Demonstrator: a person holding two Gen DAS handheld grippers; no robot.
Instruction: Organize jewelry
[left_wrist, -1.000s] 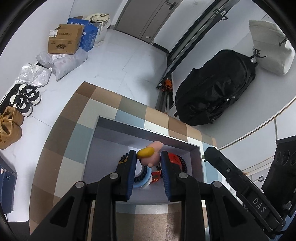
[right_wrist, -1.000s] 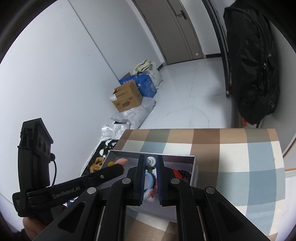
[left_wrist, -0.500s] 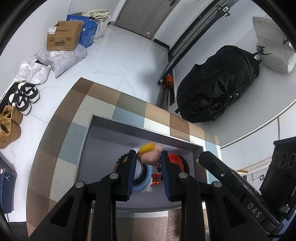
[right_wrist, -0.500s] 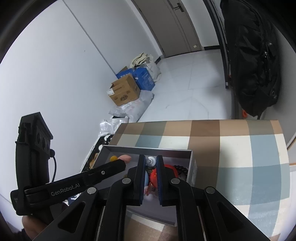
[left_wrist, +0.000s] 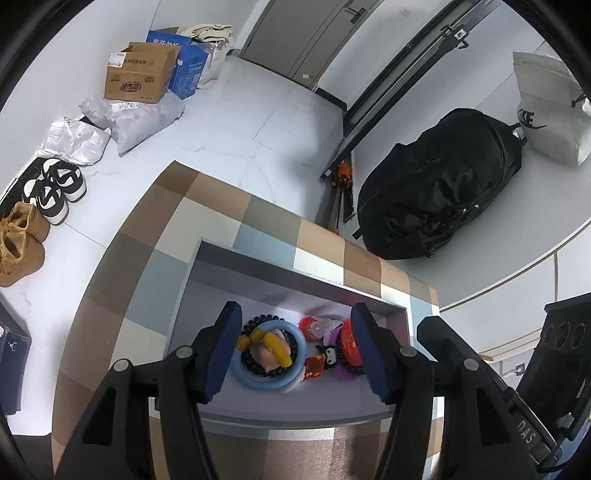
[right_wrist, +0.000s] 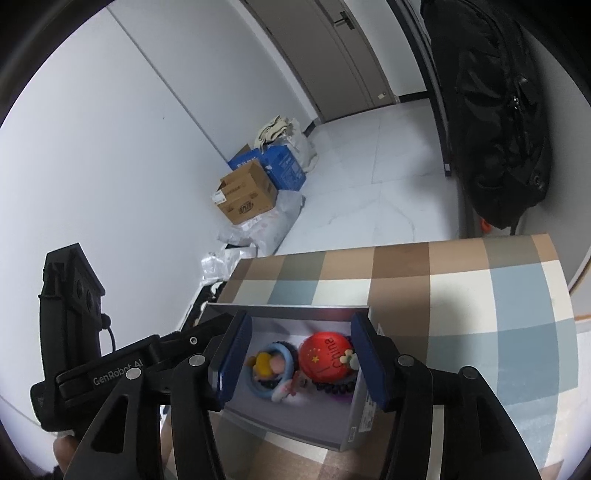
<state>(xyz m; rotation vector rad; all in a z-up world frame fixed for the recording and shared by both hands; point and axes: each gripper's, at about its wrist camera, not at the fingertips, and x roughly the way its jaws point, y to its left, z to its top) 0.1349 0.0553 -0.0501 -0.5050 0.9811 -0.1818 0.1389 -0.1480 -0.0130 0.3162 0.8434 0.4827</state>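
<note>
Left gripper (left_wrist: 295, 325) hangs over the grey box (left_wrist: 236, 266) on the checked tabletop (left_wrist: 155, 236); its jaws have just been opening and stand apart, gripping nothing. Below them, left to right along the box's right end: a blue ring (left_wrist: 258, 380) over a dark bead bracelet (left_wrist: 255, 325), a small figure (left_wrist: 275, 350), a red China badge (right_wrist: 325, 354). Right gripper (right_wrist: 301, 325) likewise, jaws just opened, empty.

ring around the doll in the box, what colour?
Light blue ring; clearest in the left wrist view.
</note>
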